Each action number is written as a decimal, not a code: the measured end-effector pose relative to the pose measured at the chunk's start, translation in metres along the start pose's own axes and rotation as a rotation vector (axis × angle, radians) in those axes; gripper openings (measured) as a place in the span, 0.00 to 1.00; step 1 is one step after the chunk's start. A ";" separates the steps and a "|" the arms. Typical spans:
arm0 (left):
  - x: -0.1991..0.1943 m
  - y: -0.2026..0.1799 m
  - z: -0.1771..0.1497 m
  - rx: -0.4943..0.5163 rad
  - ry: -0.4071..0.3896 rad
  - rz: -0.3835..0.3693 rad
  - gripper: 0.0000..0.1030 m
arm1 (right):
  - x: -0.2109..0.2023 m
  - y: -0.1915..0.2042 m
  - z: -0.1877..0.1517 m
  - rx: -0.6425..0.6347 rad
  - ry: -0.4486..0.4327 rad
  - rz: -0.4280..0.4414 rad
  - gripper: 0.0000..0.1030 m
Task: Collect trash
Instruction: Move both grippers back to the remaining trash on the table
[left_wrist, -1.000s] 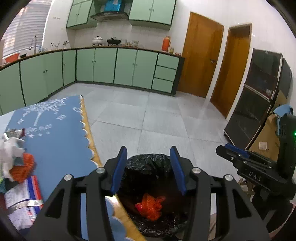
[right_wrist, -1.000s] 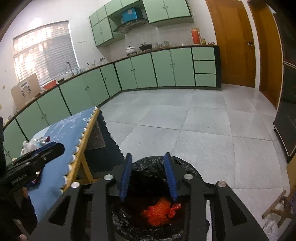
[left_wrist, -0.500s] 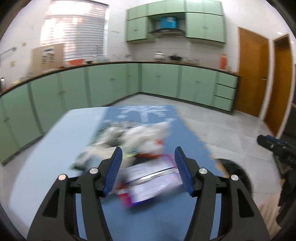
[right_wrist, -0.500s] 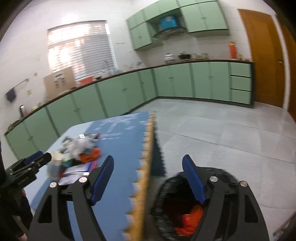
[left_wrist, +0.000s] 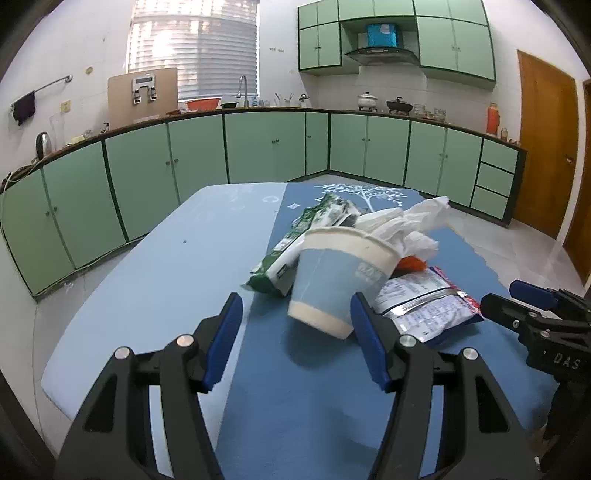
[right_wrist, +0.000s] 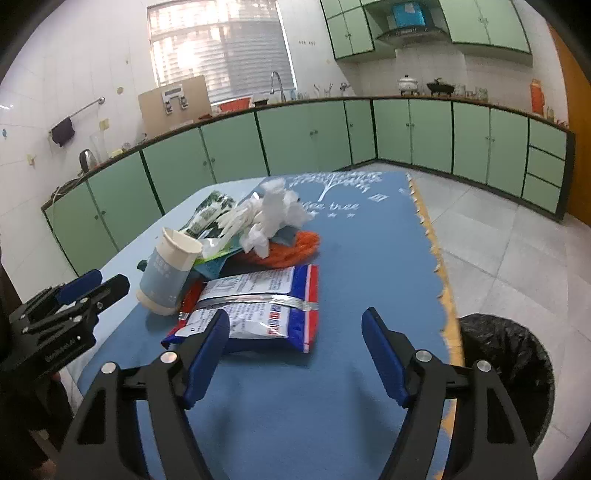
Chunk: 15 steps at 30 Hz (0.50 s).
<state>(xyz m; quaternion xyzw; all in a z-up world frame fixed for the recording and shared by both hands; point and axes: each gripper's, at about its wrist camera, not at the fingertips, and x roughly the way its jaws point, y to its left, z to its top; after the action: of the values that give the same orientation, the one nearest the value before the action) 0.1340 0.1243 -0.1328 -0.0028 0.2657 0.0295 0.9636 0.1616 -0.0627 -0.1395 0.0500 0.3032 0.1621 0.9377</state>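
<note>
Both views swung from bin (right_wrist: 506, 373) to blue table (left_wrist: 155, 280); left claw (left_wrist: 295, 339) open, right claw (right_wrist: 295, 354) closing, both empty.

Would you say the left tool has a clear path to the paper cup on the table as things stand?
Probably yes. The left tool is open and empty, with the tilted paper cup just ahead, near its right finger. Nothing lies between them, though the cup leans against the snack packet beside it.
</note>
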 end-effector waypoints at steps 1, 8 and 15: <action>0.000 0.002 -0.001 -0.003 0.000 0.003 0.57 | 0.004 0.002 0.001 -0.004 0.011 -0.002 0.70; 0.000 0.012 -0.001 -0.028 -0.003 0.009 0.57 | 0.033 0.003 0.004 0.005 0.103 -0.041 0.66; 0.006 0.013 0.000 -0.045 0.012 0.004 0.58 | 0.047 0.009 -0.003 -0.025 0.174 -0.057 0.41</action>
<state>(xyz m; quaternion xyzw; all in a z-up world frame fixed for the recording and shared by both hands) 0.1378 0.1379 -0.1358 -0.0241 0.2705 0.0373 0.9617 0.1932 -0.0383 -0.1665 0.0155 0.3830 0.1427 0.9125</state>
